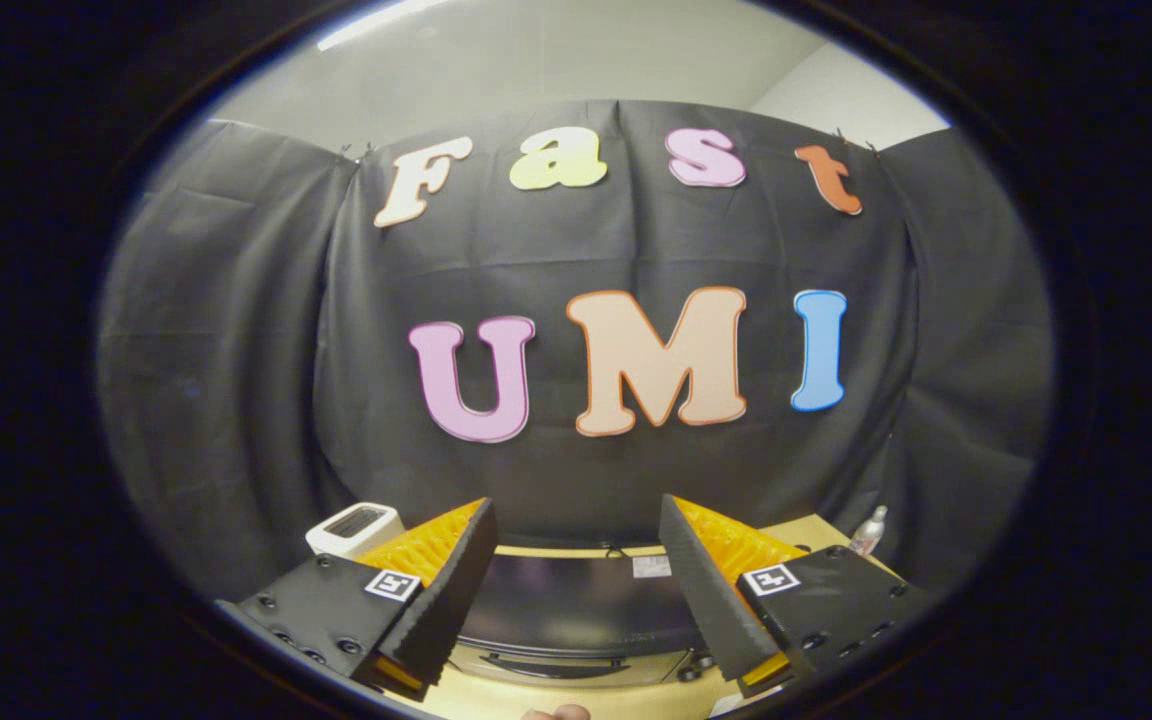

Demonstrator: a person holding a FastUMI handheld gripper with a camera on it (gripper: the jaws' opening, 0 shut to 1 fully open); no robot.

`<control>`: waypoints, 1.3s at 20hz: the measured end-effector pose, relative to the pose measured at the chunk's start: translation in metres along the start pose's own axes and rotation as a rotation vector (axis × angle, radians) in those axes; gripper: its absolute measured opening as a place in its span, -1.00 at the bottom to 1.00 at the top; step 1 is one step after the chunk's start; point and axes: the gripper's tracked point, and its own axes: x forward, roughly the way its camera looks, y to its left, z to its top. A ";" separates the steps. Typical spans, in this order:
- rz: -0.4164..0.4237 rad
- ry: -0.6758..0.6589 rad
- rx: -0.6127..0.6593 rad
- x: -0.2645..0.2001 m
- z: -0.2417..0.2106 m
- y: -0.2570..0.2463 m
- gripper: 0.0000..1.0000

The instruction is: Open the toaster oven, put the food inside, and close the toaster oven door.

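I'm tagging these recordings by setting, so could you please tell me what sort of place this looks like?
Probably a staged recording booth: black cloth hangs as the wall behind a tabletop carrying a toaster oven and a small white appliance. The gripper jaws stand open above the oven.

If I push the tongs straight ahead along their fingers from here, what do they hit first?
Probably the black cloth wall behind the table. The tongs are open and empty, and seem to aim above the dark top of the toaster oven, which lies below and between the fingers. Depth is hard to judge in this fisheye view.
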 end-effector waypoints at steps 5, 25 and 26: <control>-0.009 0.127 0.009 0.025 -0.081 0.007 1.00; -0.050 0.320 -0.004 0.026 -0.207 0.005 1.00; -0.044 0.324 -0.004 0.021 -0.207 0.005 1.00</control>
